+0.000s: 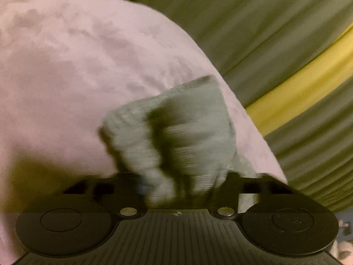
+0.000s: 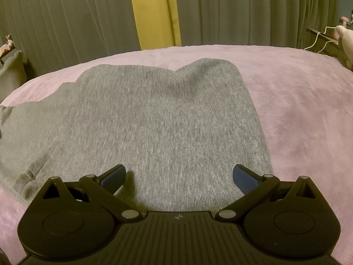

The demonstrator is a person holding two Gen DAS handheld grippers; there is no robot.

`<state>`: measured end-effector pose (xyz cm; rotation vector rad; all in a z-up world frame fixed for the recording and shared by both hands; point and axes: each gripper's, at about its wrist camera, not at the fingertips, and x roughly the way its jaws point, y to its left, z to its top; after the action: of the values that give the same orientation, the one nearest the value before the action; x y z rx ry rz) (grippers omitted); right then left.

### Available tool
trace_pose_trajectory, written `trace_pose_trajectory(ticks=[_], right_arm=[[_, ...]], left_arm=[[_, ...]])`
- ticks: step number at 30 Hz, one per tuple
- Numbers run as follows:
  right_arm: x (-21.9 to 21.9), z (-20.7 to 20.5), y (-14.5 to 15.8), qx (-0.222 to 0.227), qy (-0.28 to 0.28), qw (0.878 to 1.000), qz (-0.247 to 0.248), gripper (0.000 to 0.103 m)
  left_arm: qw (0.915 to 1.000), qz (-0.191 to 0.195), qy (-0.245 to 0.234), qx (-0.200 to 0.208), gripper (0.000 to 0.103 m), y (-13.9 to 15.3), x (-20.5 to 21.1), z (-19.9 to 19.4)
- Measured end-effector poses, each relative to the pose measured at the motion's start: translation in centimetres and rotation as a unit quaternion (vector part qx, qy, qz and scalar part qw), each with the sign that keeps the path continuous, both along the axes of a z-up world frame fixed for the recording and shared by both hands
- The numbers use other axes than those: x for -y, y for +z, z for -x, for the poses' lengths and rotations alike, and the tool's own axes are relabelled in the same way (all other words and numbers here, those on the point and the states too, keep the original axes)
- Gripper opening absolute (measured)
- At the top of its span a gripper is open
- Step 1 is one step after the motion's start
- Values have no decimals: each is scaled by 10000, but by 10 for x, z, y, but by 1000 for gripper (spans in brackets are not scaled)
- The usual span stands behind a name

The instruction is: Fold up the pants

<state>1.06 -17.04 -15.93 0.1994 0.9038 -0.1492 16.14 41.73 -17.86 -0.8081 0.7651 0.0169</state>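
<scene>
Grey knit pants [image 2: 165, 114] lie flat on a pink plush blanket [image 2: 297, 110], one leg end rounded at the far side. My right gripper [image 2: 179, 176] hovers low over the near part of the cloth, open, its blue pads [image 2: 113, 178] wide apart and holding nothing. In the blurred left wrist view a bunched end of the pants [image 1: 176, 121] stands up from the blanket [image 1: 66, 66]. It runs down between the fingers of my left gripper [image 1: 181, 183], which is shut on it. The cloth hides the fingertips.
Grey-green curtains [image 2: 242, 11] with a yellow strip [image 2: 154, 11] hang behind the bed's far edge. A white cable and a pale soft thing [image 2: 344, 42] sit at the far right, and a grey cushion [image 2: 11, 72] at the far left.
</scene>
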Motion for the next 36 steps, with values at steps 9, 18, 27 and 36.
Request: trace_pose_trajectory(ticks=[9, 18, 27, 36], right_arm=[[-1, 0, 2, 20, -93, 10000, -27, 103], [30, 14, 18, 467, -792, 9929, -757, 103], [82, 42, 58, 1344, -1758, 9691, -1087, 103], [147, 78, 56, 1404, -2510, 9480, -1360, 103]], left_arm=[[9987, -203, -164, 445, 25, 38, 23, 7], [9736, -1129, -845, 1795, 25, 156, 112, 33], [8737, -1636, -3239, 3239, 27, 211, 362, 78], [7715, -3387, -5274, 1092, 57, 47, 528, 106]])
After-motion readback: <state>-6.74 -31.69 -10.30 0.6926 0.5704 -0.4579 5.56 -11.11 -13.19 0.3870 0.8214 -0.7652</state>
